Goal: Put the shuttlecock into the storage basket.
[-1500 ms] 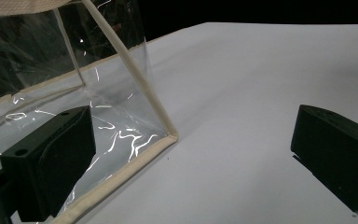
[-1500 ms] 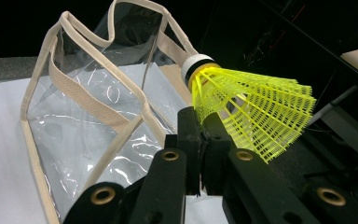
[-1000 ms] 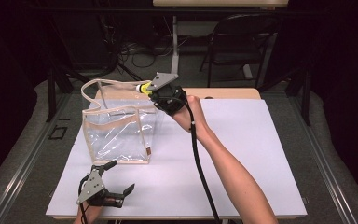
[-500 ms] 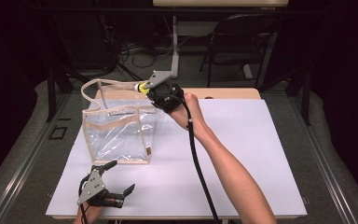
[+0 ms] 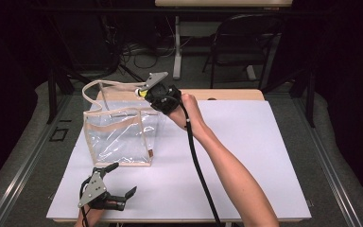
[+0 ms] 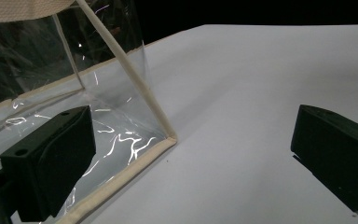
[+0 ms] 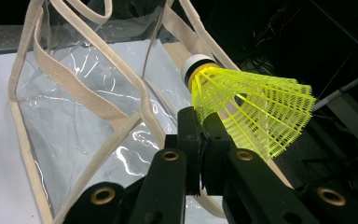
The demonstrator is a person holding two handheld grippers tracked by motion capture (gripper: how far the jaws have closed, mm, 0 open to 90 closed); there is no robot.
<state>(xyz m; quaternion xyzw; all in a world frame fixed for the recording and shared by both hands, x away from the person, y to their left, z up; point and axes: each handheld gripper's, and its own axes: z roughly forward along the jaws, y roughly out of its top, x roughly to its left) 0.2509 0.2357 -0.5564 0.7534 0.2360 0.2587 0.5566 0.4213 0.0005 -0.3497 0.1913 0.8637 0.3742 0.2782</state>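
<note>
The right gripper (image 7: 199, 133) pinches a yellow shuttlecock (image 7: 242, 107) by the edge of its mesh skirt, fingers pressed tight on it, just above the far rim of the clear bag (image 5: 120, 137). The bag stands upright on the white surface (image 5: 246, 156), mouth open, its handles (image 5: 105, 87) arching over the opening. To drop it cleanly, I'd bring the shuttlecock further in over the mouth, clear of the handles, cork end down, then let go. The left gripper (image 5: 116, 191) sits idle just in front of the bag, fingers spread, ready to steady it.
</note>
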